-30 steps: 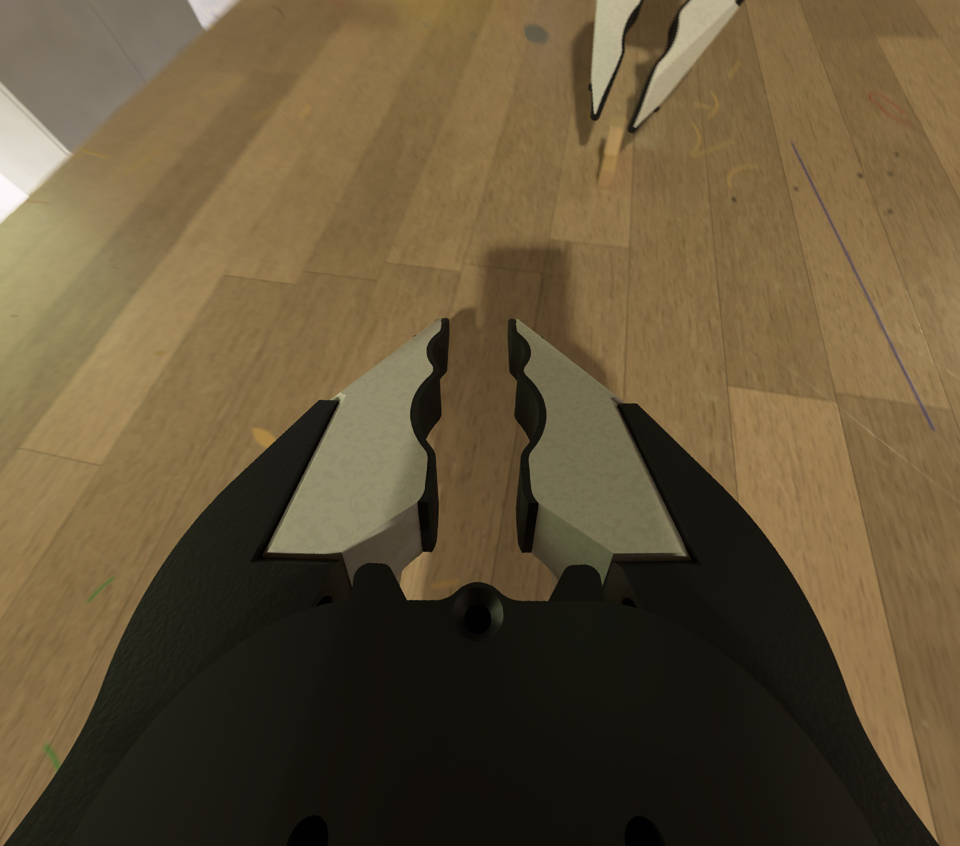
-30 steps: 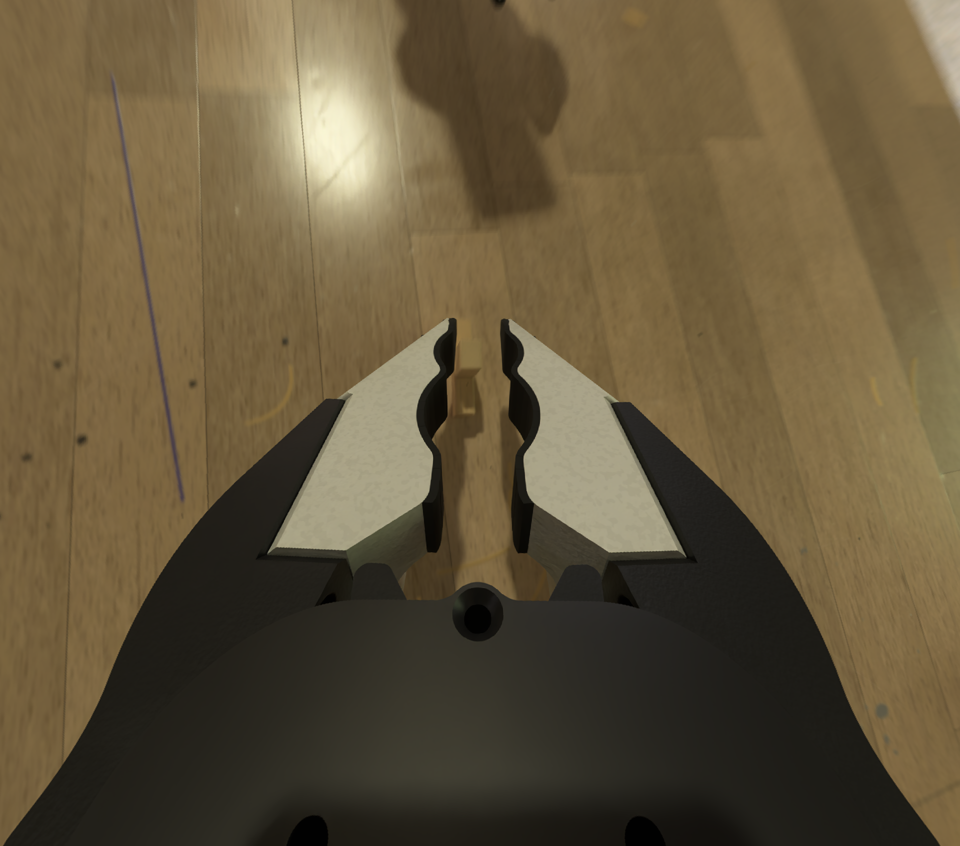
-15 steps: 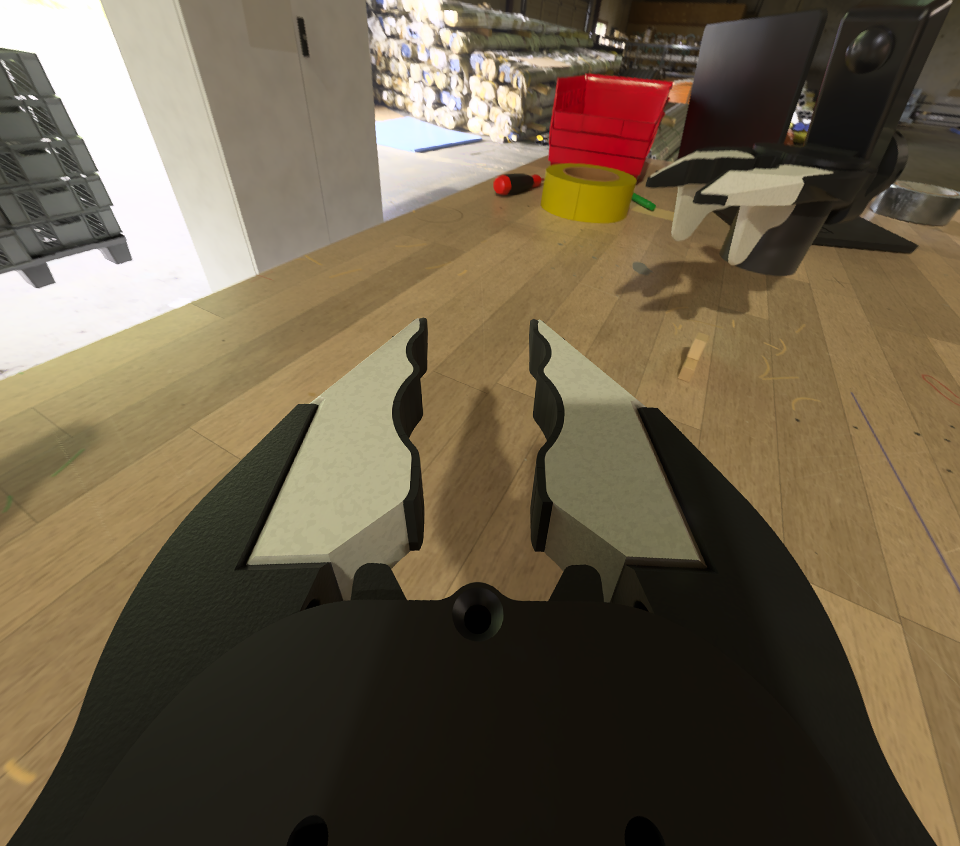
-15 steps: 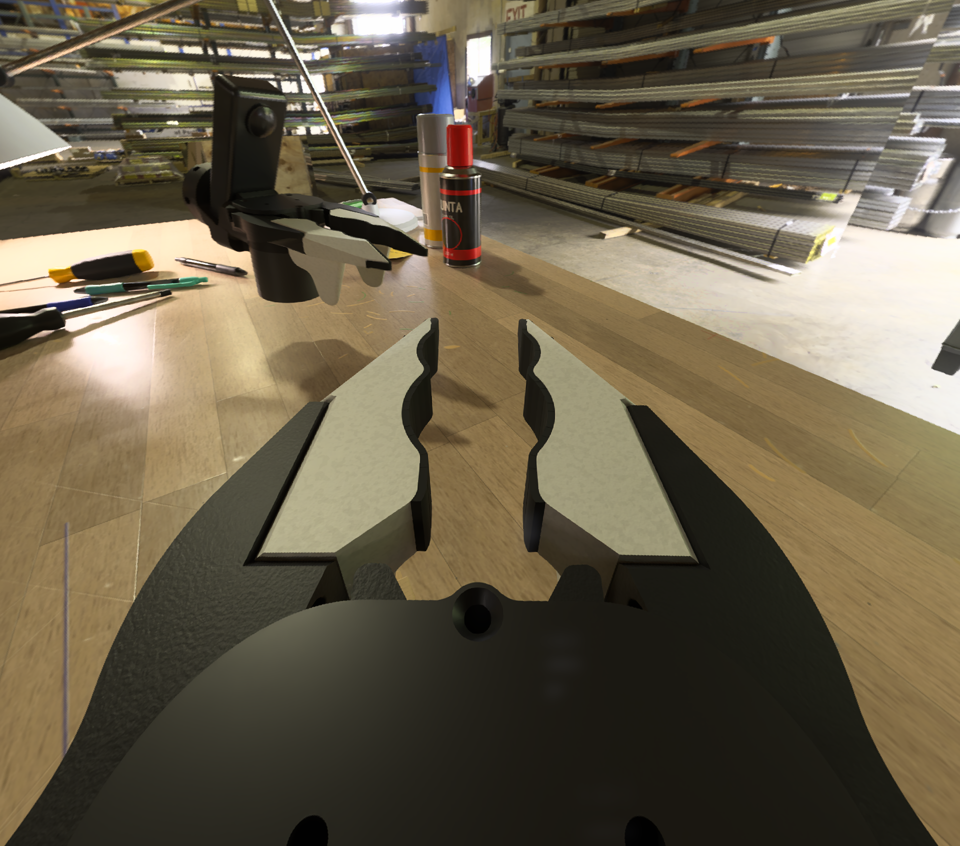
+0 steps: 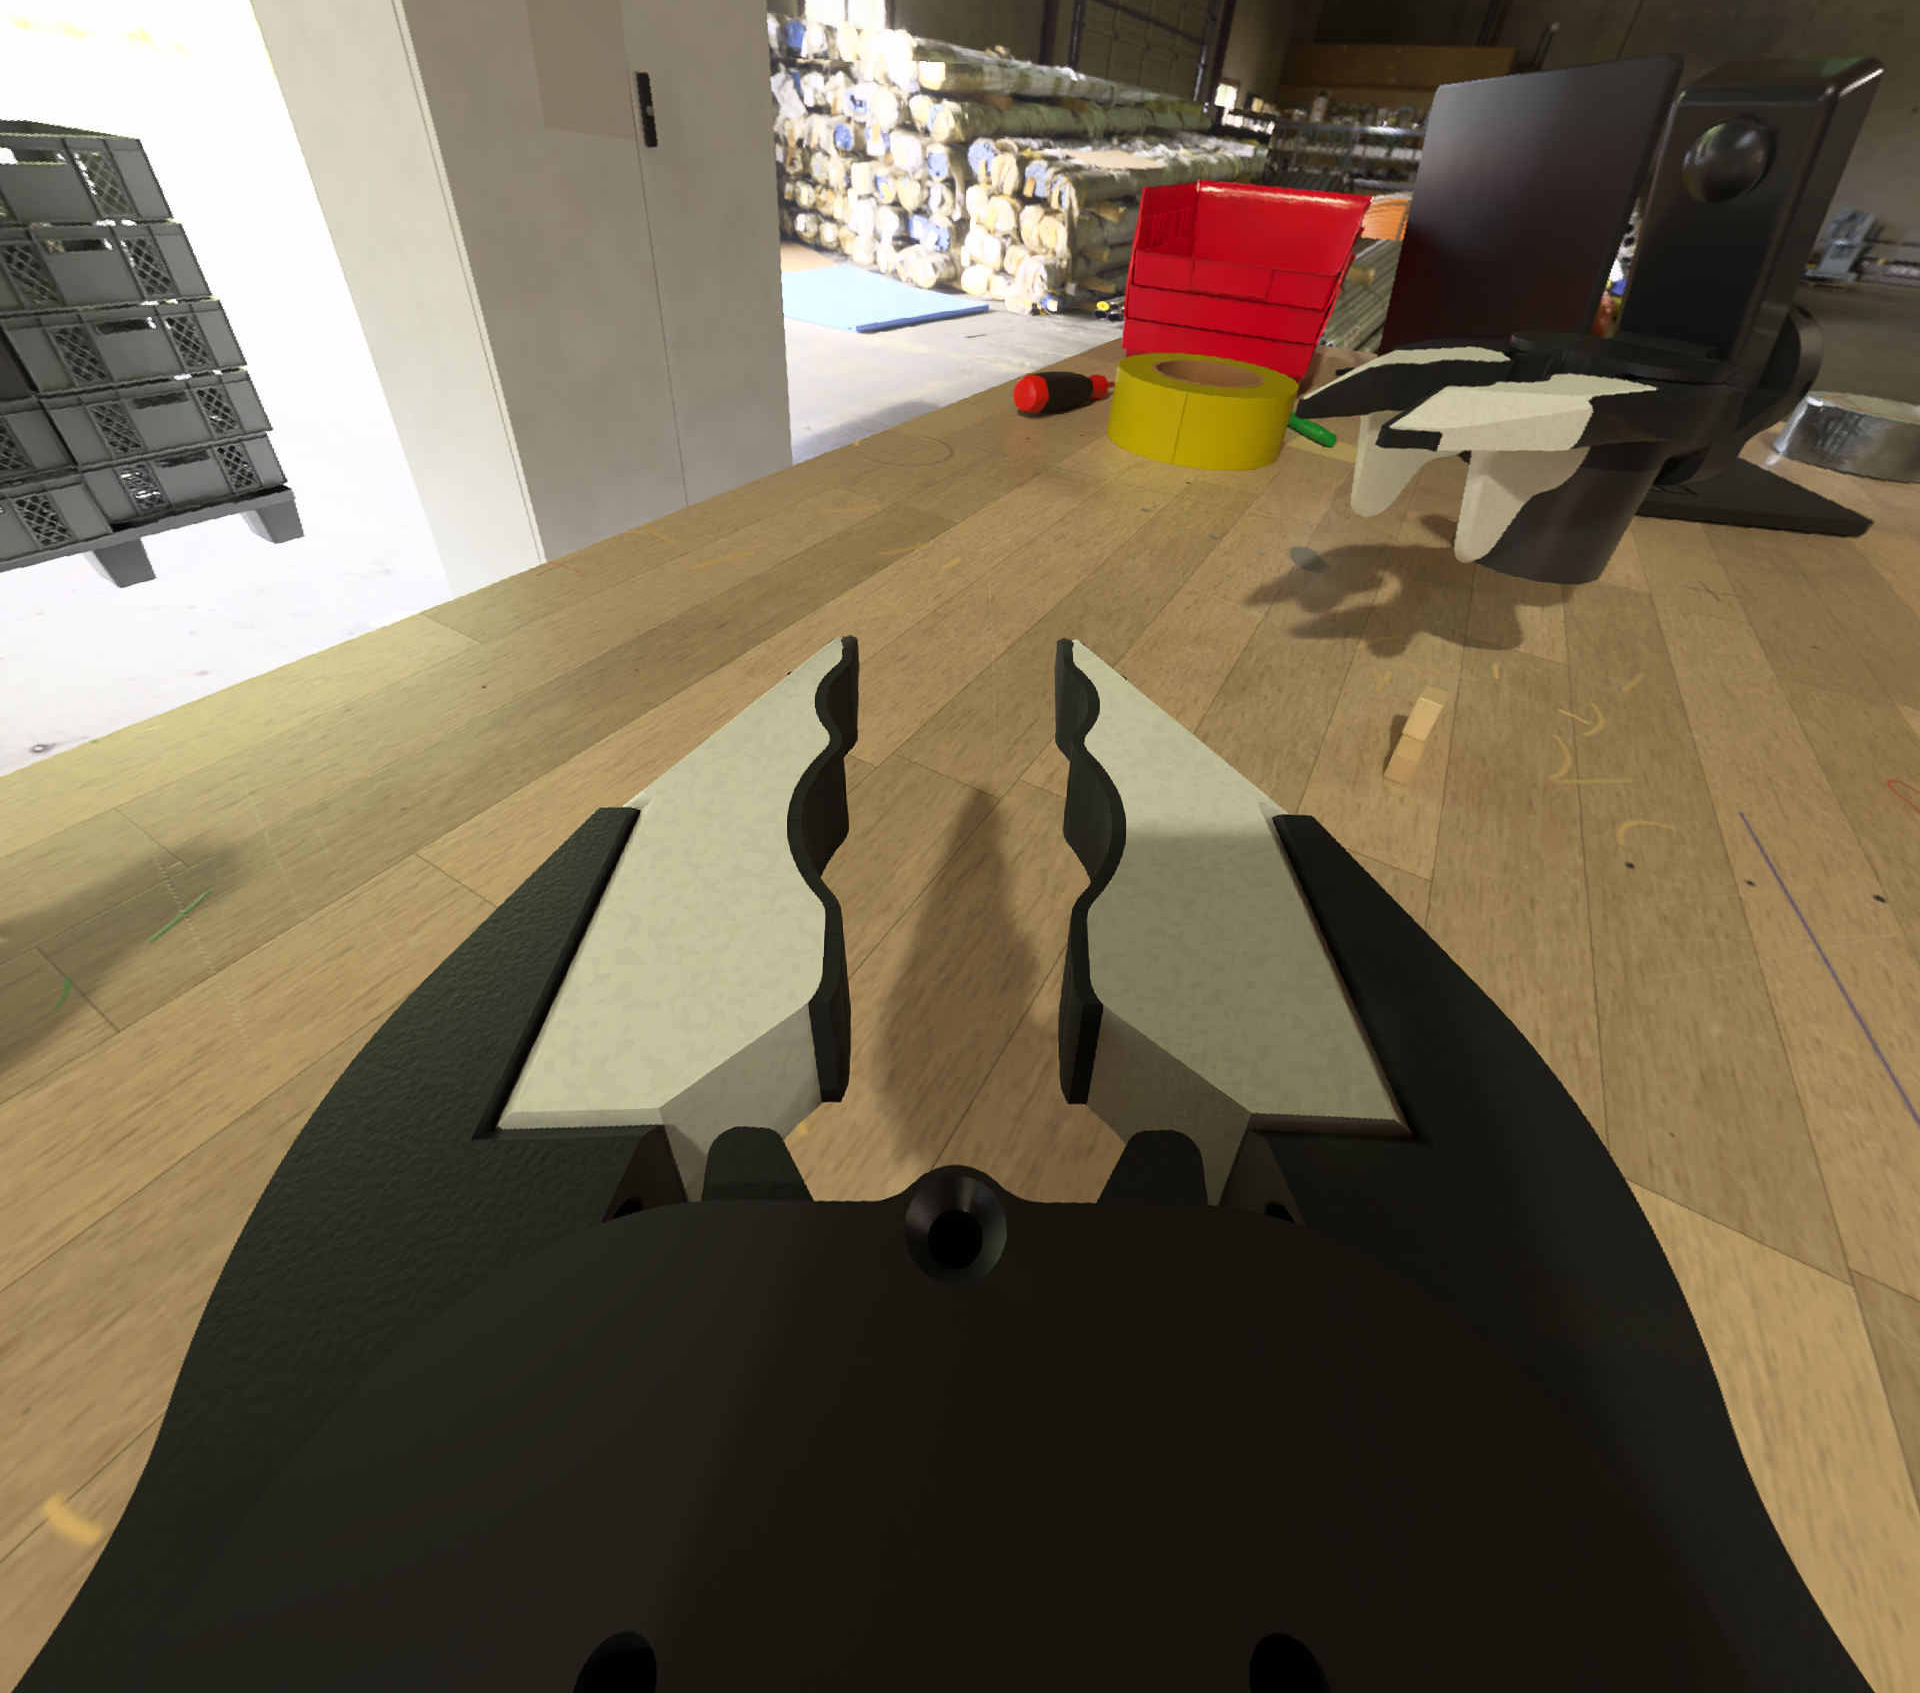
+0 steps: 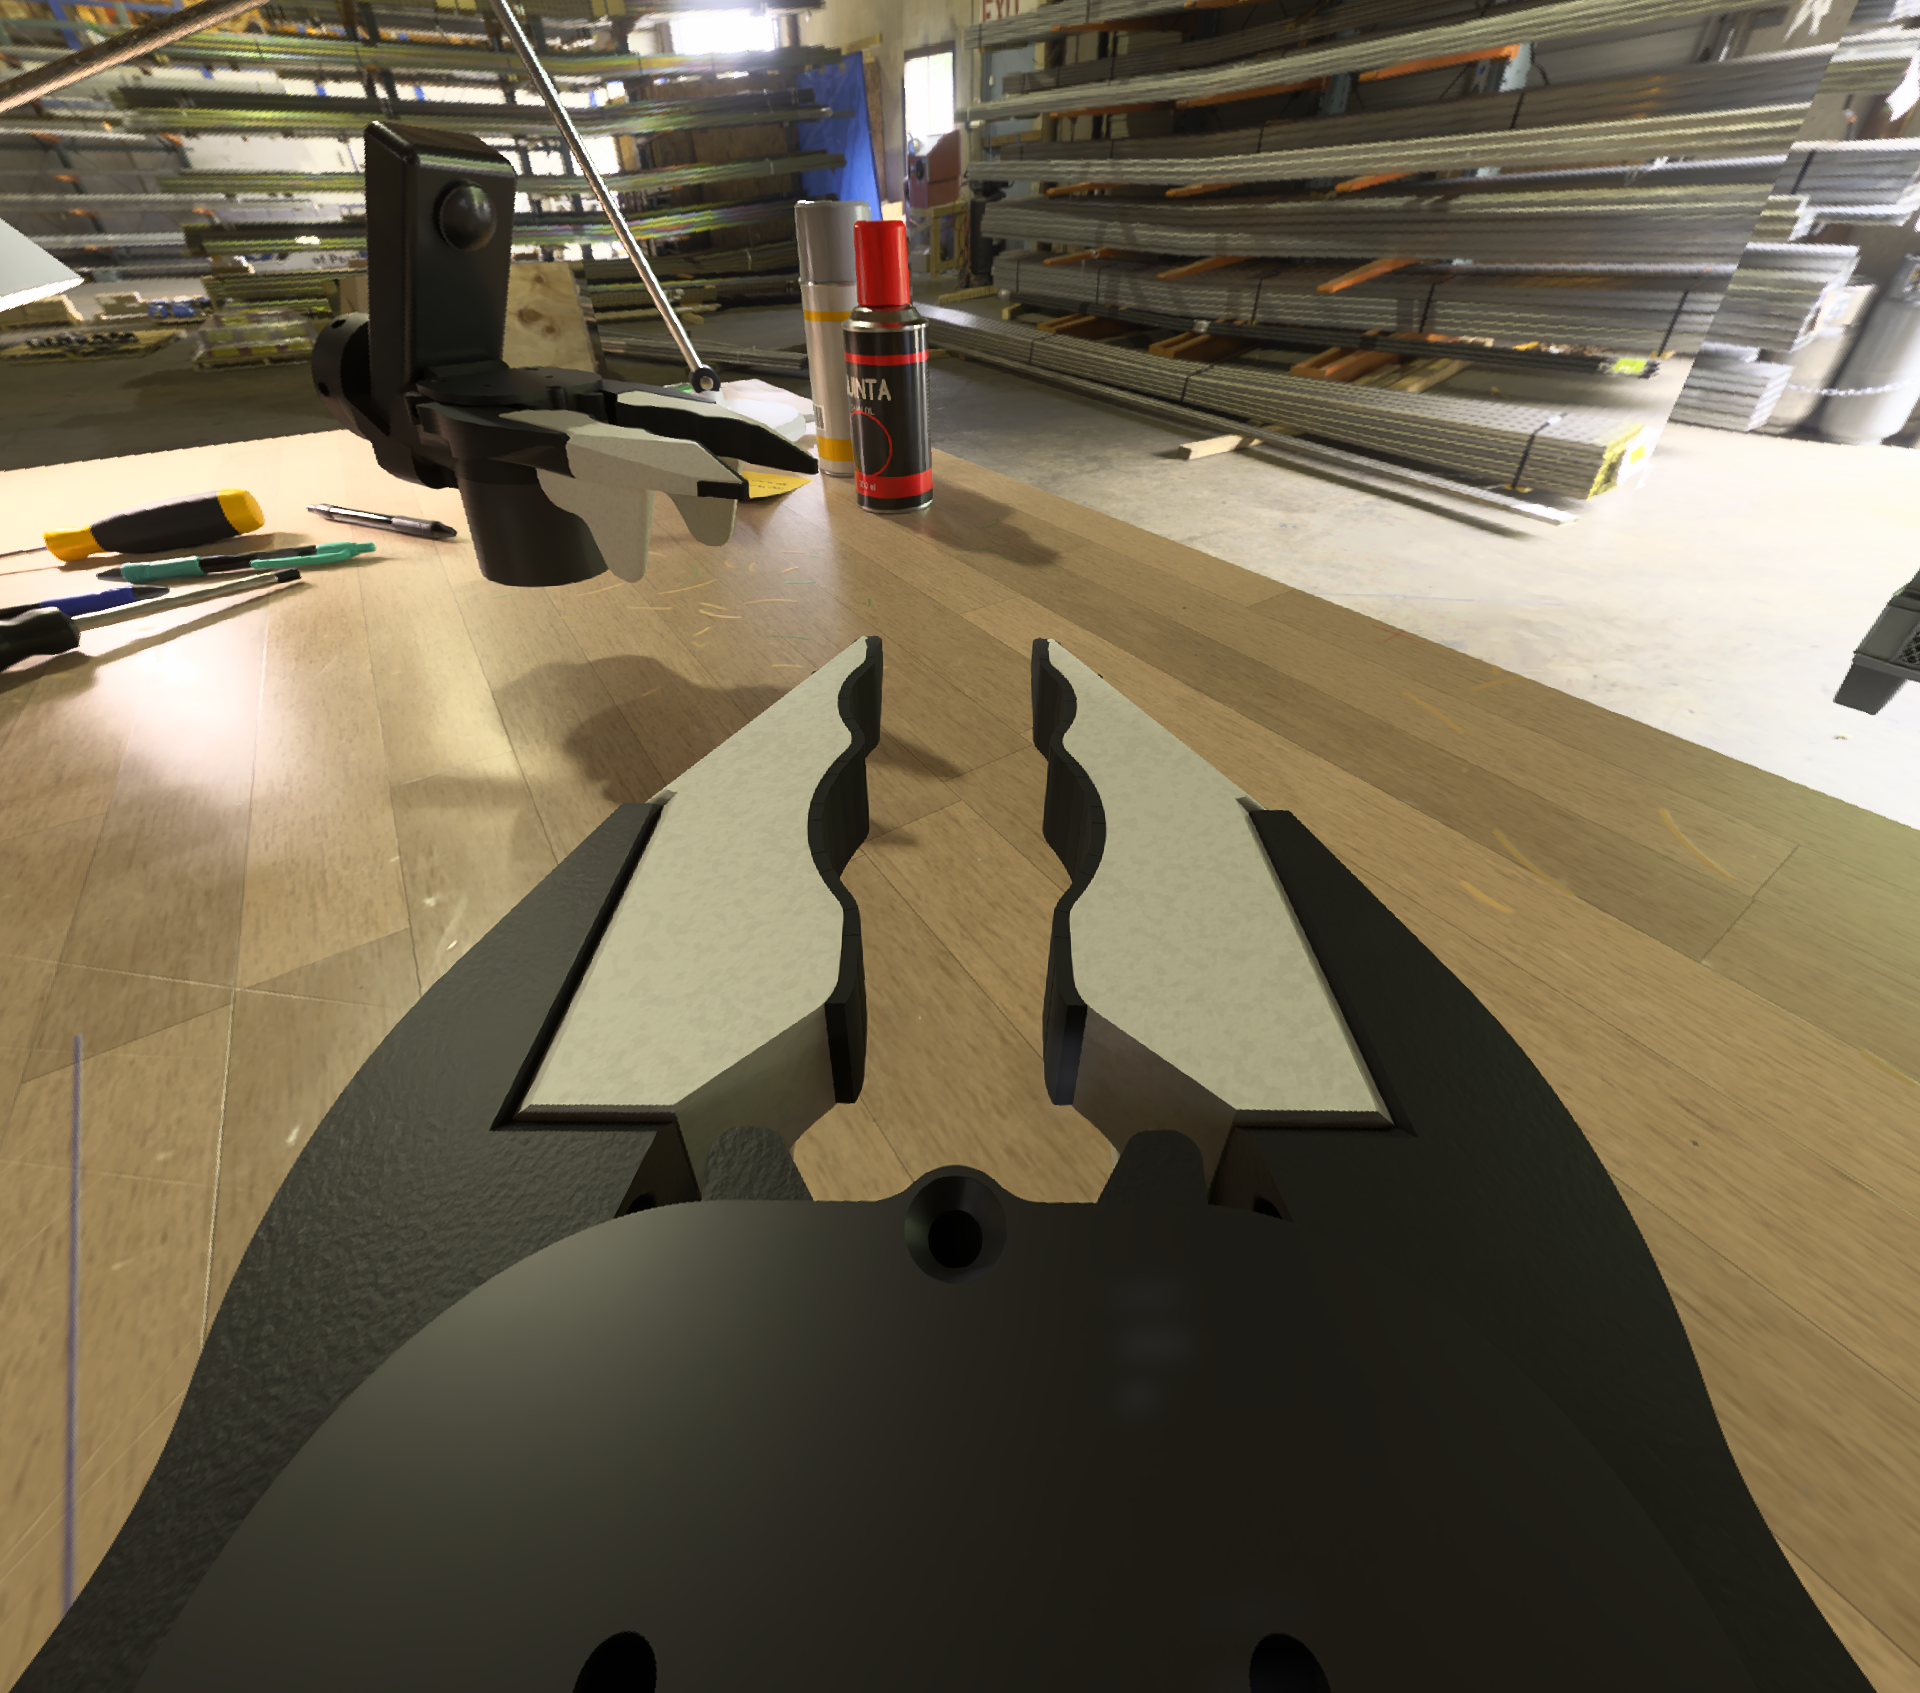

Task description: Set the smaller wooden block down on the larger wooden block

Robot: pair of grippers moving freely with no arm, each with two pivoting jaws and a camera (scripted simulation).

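Note:
Two pale wooden blocks point(image 5: 1413, 739) stand stacked on the wooden table point(image 5: 623, 812), at the right of the left wrist view; the smaller one rests on top of the larger. No gripper touches them. My left gripper point(image 5: 956, 656) is open and empty, held level above the table, left of the stack. My right gripper point(image 5: 1425, 521) hovers beyond the stack, open and empty. In the right wrist view my right gripper point(image 6: 956, 656) is open with bare table between its fingers, and the left gripper point(image 6: 675, 552) hovers at the far left. The blocks are out of that view.
A yellow tape roll point(image 5: 1200, 422), a red-handled screwdriver point(image 5: 1055, 391), red bins point(image 5: 1236, 282) and a black screen point(image 5: 1527, 209) stand at one end. Spray cans point(image 6: 888, 407), screwdrivers point(image 6: 156, 523) and pens point(image 6: 239, 568) lie at the other. The table edge point(image 6: 1455, 687) runs close by.
One second ago both grippers pointed down at the table, the right one with its fingers around the stack. Both have since lifted away, tilted level and opened wider; the stack stays standing.

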